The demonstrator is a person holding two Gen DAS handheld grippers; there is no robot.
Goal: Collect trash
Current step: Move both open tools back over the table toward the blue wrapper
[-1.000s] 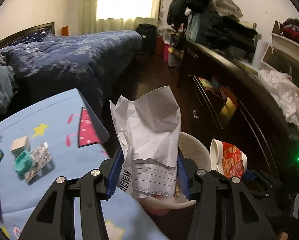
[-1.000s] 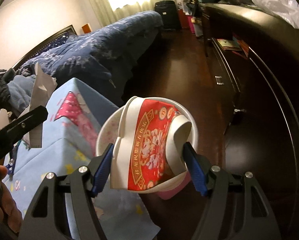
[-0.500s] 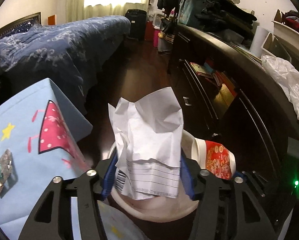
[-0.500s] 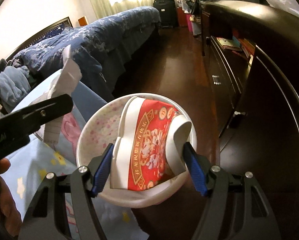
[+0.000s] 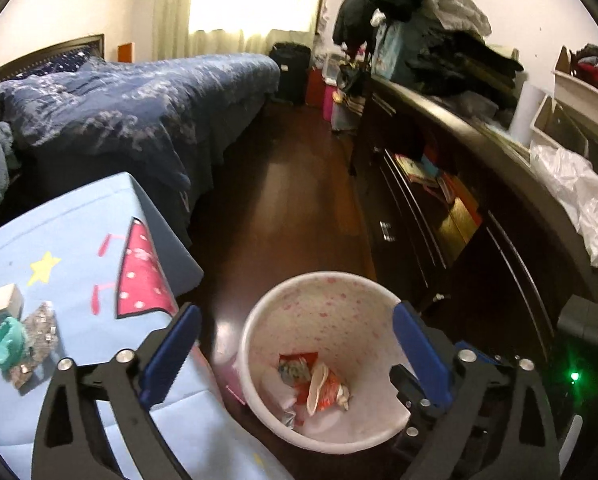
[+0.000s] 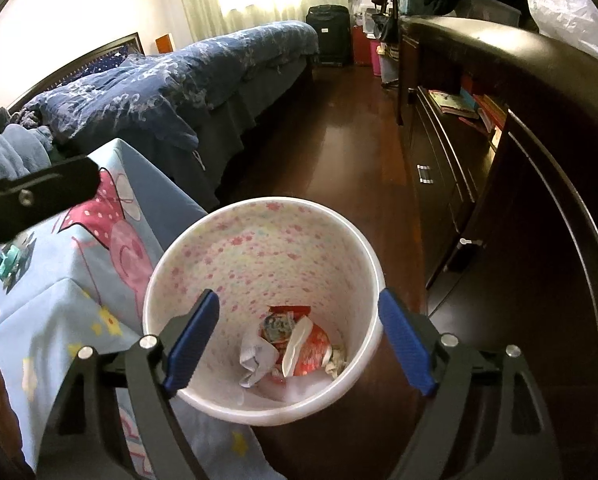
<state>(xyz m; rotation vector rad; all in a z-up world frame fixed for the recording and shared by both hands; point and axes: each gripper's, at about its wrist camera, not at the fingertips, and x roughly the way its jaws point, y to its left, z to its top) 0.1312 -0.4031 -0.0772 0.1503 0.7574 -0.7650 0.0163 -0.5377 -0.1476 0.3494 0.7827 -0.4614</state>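
A white bin [image 5: 246, 344] with pink speckles stands on the floor beside the table; its rim [image 6: 151, 292] fills the right wrist view. At its bottom lie a crushed red-and-white paper cup [image 5: 323, 388] [image 6: 311, 348] and a crumpled white paper [image 6: 255, 360]. My left gripper [image 5: 295, 316] hangs over the bin with its jaws opening wide, nothing between them. My right gripper [image 6: 299, 300] is also above the bin mouth, jaws opening and holding nothing. The left gripper's finger [image 6: 39, 196] shows at the left of the right wrist view.
A table with a light blue cartoon cloth [image 5: 79, 248] stands left of the bin and carries a small white box [image 5: 5, 302], a teal clip [image 5: 7, 346] and a glittery piece [image 5: 39, 328]. A bed [image 5: 139, 100] lies beyond it. A dark dresser [image 5: 459, 200] lines the right side of the wooden floor [image 5: 279, 208].
The left gripper let go of the crumpled paper and the right one let go of the red cup. Both now lie in the bin, and both pairs of jaws stand wider.
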